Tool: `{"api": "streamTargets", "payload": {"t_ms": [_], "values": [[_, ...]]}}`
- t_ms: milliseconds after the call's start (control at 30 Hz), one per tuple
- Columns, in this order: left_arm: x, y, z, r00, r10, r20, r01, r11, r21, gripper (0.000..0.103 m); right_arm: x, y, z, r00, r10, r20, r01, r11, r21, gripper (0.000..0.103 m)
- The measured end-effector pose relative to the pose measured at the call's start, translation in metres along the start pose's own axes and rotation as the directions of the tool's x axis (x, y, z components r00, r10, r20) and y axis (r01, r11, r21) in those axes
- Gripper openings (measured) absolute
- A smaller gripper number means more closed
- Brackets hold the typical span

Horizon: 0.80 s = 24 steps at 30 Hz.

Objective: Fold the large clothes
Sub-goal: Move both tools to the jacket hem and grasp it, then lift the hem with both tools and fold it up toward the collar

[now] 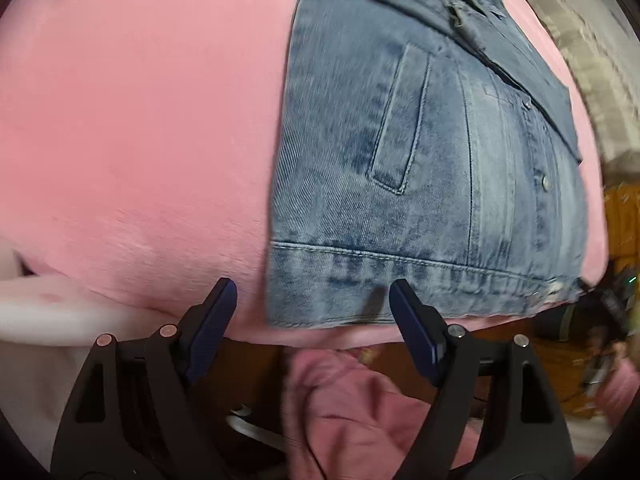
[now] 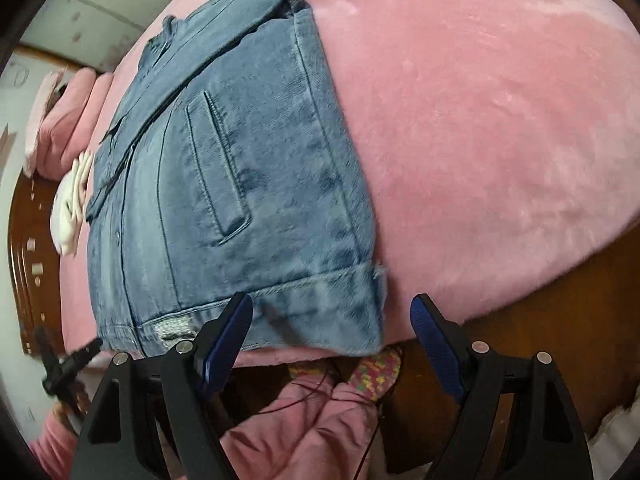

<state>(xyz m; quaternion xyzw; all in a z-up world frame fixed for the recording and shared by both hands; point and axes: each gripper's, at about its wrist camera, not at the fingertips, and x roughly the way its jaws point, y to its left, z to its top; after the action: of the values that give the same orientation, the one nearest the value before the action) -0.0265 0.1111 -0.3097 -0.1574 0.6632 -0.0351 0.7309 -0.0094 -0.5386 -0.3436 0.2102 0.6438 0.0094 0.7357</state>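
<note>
A blue denim jacket [image 1: 420,168] lies flat on a pink plush blanket [image 1: 140,120], front up, with a sleeve folded across its upper part. In the left wrist view my left gripper [image 1: 312,292] hovers open over the hem's near left corner, its blue-padded fingers [image 1: 216,320] standing on either side of that corner without touching it. In the right wrist view the denim jacket [image 2: 240,184] fills the left half of the pink blanket [image 2: 480,120]. My right gripper [image 2: 332,304] is open above the hem's near right corner, and nothing is pinched.
The bed's dark wooden frame [image 2: 560,328] runs along the near edge. A person's pink trousers [image 1: 360,412] and multicoloured slippers [image 2: 380,368] show below the grippers. A white cloth [image 2: 72,200] and pink pillows [image 2: 68,120] lie beyond the jacket's far side.
</note>
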Motion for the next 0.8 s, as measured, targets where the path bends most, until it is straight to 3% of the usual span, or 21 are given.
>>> {"api": "streamTargets", "payload": {"t_ms": [133,267,367,467,600,733,800], "values": [[0.010,0.000,0.005,1.000,0.005,-0.005,-0.005,1.000,0.017,0.076,0.006,-0.013,0.015,0.997,0.062,-0.050,-0.062,0.998,-0.004,0.071],[0.012,-0.003,0.004,1.000,0.010,-0.002,-0.010,1.000,0.023,0.076,0.014,-0.013,0.020,0.988,0.114,-0.105,-0.118,0.993,-0.027,0.053],[0.008,-0.001,0.000,1.000,-0.007,0.006,0.007,1.000,0.002,0.070,0.015,-0.014,0.017,0.991,0.099,-0.087,-0.101,0.995,-0.012,0.050],[0.005,-0.007,-0.001,1.000,-0.006,0.024,0.006,1.000,-0.028,0.066,0.011,-0.018,0.012,0.992,0.110,-0.064,-0.107,0.993,0.048,0.039],[0.001,-0.024,-0.001,0.999,0.016,0.047,-0.014,0.999,-0.051,0.063,0.000,-0.023,-0.003,0.984,0.179,-0.015,-0.174,0.971,0.161,0.032],[-0.007,-0.038,-0.002,0.993,0.085,0.087,-0.078,0.993,-0.086,0.031,-0.012,-0.022,-0.009,0.977,0.211,0.041,-0.215,0.953,0.213,0.025],[-0.016,-0.041,-0.002,0.988,0.111,0.104,-0.093,0.983,-0.160,0.022,-0.020,-0.015,-0.014,0.967,0.243,0.078,-0.255,0.936,0.241,0.021]]}}
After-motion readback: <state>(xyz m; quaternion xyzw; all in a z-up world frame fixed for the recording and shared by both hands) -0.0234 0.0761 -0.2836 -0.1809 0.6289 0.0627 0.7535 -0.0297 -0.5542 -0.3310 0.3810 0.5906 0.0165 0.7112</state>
